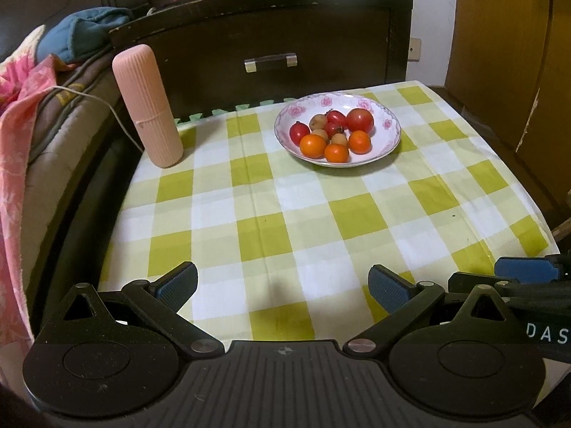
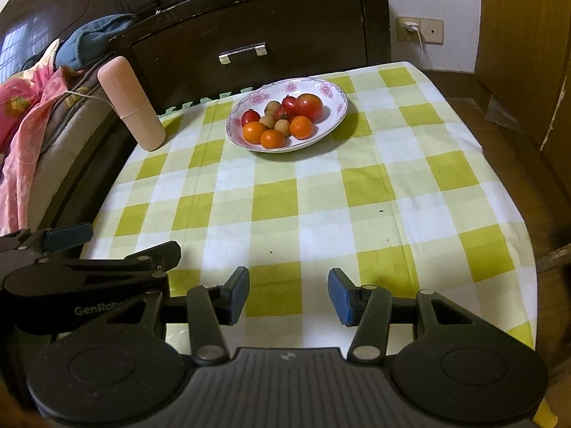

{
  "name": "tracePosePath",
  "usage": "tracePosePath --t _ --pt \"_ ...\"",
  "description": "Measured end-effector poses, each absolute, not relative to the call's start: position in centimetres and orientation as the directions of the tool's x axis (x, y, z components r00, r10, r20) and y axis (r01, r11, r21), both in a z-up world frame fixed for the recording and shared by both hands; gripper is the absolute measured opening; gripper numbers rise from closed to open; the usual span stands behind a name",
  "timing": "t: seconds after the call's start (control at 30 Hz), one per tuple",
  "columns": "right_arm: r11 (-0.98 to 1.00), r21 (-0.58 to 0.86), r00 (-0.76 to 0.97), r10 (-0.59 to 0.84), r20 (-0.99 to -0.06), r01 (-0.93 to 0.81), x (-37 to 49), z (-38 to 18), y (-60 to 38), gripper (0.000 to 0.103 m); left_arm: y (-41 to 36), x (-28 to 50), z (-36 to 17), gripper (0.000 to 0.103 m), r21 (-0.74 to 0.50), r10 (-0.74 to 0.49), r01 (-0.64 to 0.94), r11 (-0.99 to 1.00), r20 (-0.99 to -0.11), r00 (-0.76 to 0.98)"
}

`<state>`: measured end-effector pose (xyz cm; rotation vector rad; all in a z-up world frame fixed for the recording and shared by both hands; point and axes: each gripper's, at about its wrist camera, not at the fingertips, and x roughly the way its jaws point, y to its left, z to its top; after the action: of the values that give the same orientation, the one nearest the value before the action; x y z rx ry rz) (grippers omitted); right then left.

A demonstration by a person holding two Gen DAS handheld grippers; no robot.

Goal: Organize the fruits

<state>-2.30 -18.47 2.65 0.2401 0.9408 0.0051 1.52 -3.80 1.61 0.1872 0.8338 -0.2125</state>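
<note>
**Fruit gathered in one dish, both tools idle**

Green-and-white checked cloth covers the desk (image 1: 285, 214), which is bare straight ahead of both tools. Far ahead sits a white floral-rimmed ceramic plate (image 1: 389, 135) holding every visible fruit: three round orange citrus fruits (image 1: 311, 145), glossy red tomatoes (image 1: 359, 120) and small brown longan-like fruits (image 1: 339, 139). None lies loose on the cloth, so the scene fits either a finished gathering or a sorting yet to come.

Ahead-left of the left tool (image 1: 282, 287) a ribbed pink cylindrical case (image 1: 148, 107) stands upright. The left tool's fingers are spread wide, gripping nothing; the right tool (image 2: 288, 294) is likewise parted and empty.

Only the right wrist view shows a wall socket (image 2: 410, 28) with a charger.
</note>
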Motion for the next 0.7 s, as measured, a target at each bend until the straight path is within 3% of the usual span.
tracePosePath --t 0.7 --pt "0.973 0.209 0.591 0.11 -0.799 0.101 -2.51 2.59 -18.34 0.047 -3.61 1.0 1.63 0.102 0.086 -0.109 0.257 0.963 -0.744 0.659"
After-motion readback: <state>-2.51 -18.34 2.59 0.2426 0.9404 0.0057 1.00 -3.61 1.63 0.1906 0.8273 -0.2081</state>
